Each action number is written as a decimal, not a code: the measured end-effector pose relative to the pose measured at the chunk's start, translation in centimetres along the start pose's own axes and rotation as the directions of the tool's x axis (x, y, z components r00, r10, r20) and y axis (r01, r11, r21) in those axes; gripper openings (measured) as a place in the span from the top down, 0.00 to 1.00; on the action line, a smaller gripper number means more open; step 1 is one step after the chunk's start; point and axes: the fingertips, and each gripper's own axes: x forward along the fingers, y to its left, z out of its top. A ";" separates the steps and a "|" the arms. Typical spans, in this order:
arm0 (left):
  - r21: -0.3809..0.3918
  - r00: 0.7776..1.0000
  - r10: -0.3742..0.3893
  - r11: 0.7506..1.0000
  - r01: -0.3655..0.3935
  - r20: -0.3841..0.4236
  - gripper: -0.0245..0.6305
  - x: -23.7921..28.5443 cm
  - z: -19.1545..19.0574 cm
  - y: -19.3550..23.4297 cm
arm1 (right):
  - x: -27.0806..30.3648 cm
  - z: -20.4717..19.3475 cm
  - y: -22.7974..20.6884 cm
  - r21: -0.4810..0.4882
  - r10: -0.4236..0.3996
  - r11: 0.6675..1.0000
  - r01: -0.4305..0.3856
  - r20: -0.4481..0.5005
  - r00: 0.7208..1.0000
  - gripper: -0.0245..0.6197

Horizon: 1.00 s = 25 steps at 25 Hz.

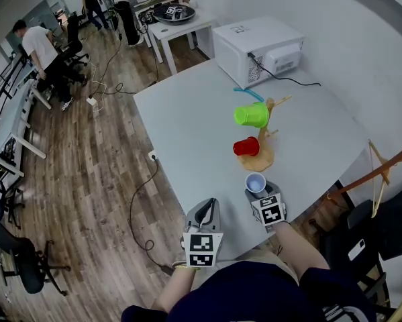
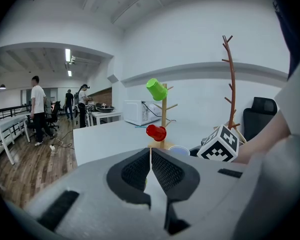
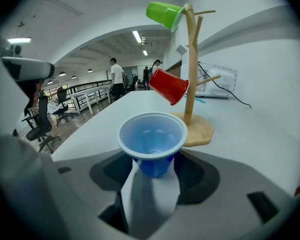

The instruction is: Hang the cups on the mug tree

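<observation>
The right tongs (image 3: 152, 166) pinch the blue cup (image 3: 151, 134) low on its wall, mouth up, so the task's remaining cup sits right at their tips. The mug tree (image 3: 191, 59) stands just ahead of them on the white table (image 1: 187, 126). The left tongs (image 2: 151, 159) are pressed together on nothing and hang to the side of the right pair, well back from the tree. The likeliest trouble is the grip itself. The cup looks thin and tapered, and it is held near its narrow end, so it could buckle or slide out when it is tipped to go over a peg. The red cup (image 3: 169, 85) hangs on a low branch directly beyond the blue one, between the right tongs and the trunk. A straight push forward could knock it off. The green cup (image 3: 165, 13) sits on the top peg, high above the tongs, so a free branch has to be found between or behind the two. The tree's wooden base seems light, and no tongs steady it, so a snag on a branch might shift or tilt it. As for writing, none can be read. Each tongs' cube (image 1: 269, 210) carries only black-and-white square markers, the cups are plain, and the microwave (image 1: 254, 49) far beyond the tree shows no legible mark.
</observation>
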 end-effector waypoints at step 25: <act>0.028 0.999 -0.043 0.999 0.043 0.013 0.93 0.7 0.8 -2.1 | -3.5 3.6 -6.5 -0.084 -0.092 0.992 0.097 0.061 0.994 0.56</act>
